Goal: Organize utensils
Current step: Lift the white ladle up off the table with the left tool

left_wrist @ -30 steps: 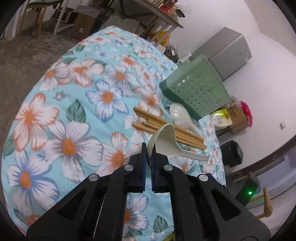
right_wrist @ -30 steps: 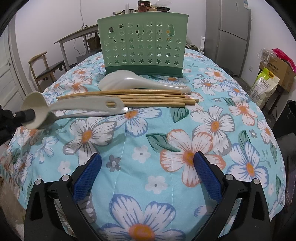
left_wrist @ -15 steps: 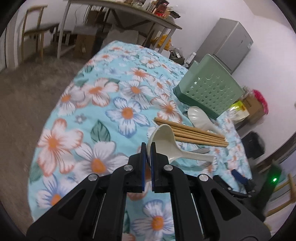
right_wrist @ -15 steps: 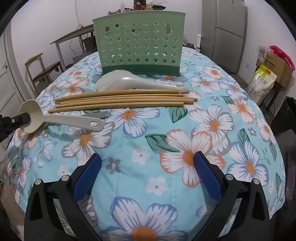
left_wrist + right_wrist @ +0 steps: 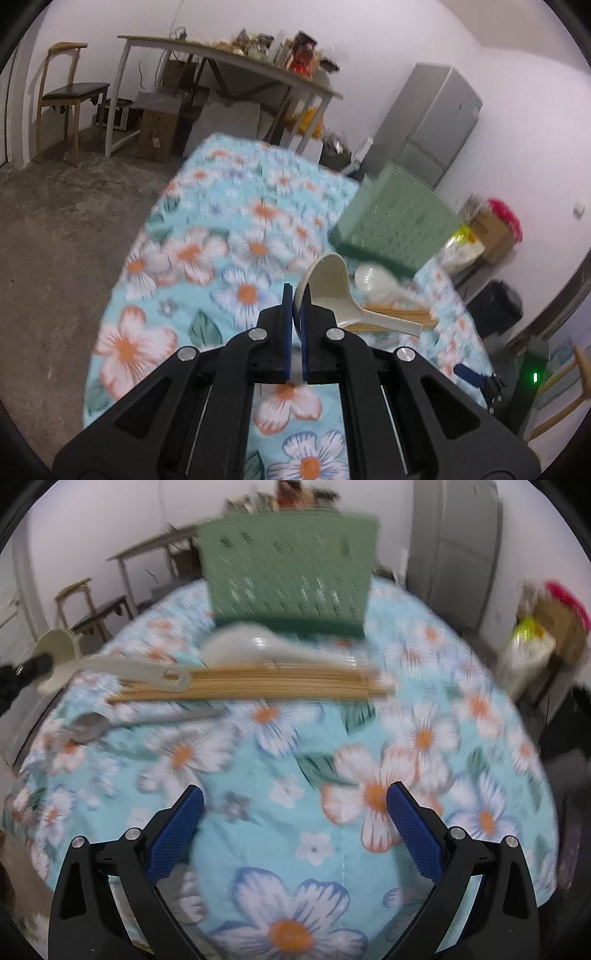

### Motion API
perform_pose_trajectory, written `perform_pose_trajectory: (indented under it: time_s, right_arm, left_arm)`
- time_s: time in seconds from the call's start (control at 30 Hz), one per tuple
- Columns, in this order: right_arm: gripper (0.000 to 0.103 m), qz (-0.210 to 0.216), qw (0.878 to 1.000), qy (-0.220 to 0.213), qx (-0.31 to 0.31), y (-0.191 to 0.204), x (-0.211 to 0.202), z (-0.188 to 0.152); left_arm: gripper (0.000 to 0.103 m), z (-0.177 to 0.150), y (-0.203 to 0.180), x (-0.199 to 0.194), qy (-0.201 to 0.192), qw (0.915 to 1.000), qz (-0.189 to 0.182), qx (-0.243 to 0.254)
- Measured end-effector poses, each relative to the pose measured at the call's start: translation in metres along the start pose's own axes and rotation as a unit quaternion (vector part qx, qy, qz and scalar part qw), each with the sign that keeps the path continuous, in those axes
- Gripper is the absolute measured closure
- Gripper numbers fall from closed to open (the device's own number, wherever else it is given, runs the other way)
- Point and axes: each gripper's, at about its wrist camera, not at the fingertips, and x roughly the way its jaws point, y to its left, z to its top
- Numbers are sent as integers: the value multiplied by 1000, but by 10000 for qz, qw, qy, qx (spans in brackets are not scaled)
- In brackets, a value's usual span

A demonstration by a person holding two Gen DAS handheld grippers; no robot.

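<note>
While the left gripper (image 5: 293,306) pinches the cream ladle (image 5: 332,291) by its bowl rim, its handle points right toward the green basket (image 5: 399,225); the right gripper (image 5: 295,812) gapes empty.

The tabletop cloth (image 5: 295,760) is light blue with white and orange flowers. The far basket (image 5: 291,572) is green, the chopsticks (image 5: 258,683) tan, the ladle (image 5: 332,291) cream.

Chopsticks (image 5: 251,686) lie before the basket (image 5: 291,572), a spoon (image 5: 88,727) seemingly nearer.
</note>
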Motion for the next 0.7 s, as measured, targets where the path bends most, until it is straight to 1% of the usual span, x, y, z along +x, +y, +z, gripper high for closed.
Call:
perform_pose_trajectory:
  time_s: [0.03, 0.07, 0.13, 0.2, 0.27, 0.33, 0.37, 0.4, 0.47, 0.53, 0.6, 0.7]
  right_arm:
    - [6, 28, 9994, -207, -262, 11, -9, 4]
    - [6, 146, 9979, -333, -539, 24, -15, 8]
    - [8, 440, 9939, -369, -946, 47, -18, 14]
    - [13, 755, 9862, -387, -1425, 78, -17, 19]
    - [20, 865, 9759, -440, -1955, 108, -15, 21]
    - [29, 871, 9674, -514, -2323, 129, -13, 23]
    - [30, 866, 9611, -535, -2568, 142, -10, 23]
    - [34, 861, 9574, -528, -2706, 148, -8, 23]
    - [38, 844, 9488, -450, -3012, 163, 0, 21]
    - [46, 706, 9394, -346, -3335, 179, 11, 17]
    - [49, 637, 9343, -317, -3494, 186, 17, 14]
    - [50, 491, 9294, -392, -3638, 193, 20, 14]
  left_arm:
    - [101, 7, 4, -8, -149, 9999, -8, -58]
    - [101, 11, 6, -11, -224, 9997, -8, -88]
    - [101, 22, 15, -22, -435, 9989, 29, -193]
    - [101, 31, 23, -30, -577, 9979, 72, -271]
    - [101, 36, 29, -36, -696, 9970, 161, -306]
    - [101, 41, 38, -42, -769, 9961, 221, -368]
    - [101, 42, 41, -43, -782, 9959, 252, -383]
    - [101, 44, 45, -45, -795, 9957, 285, -393]
    - [101, 47, 52, -47, -806, 9952, 349, -438]
    - [101, 51, 59, -48, -800, 9948, 391, -494]
    - [101, 52, 64, -48, -790, 9946, 412, -525]
    - [101, 55, 70, -47, -748, 9947, 442, -546]
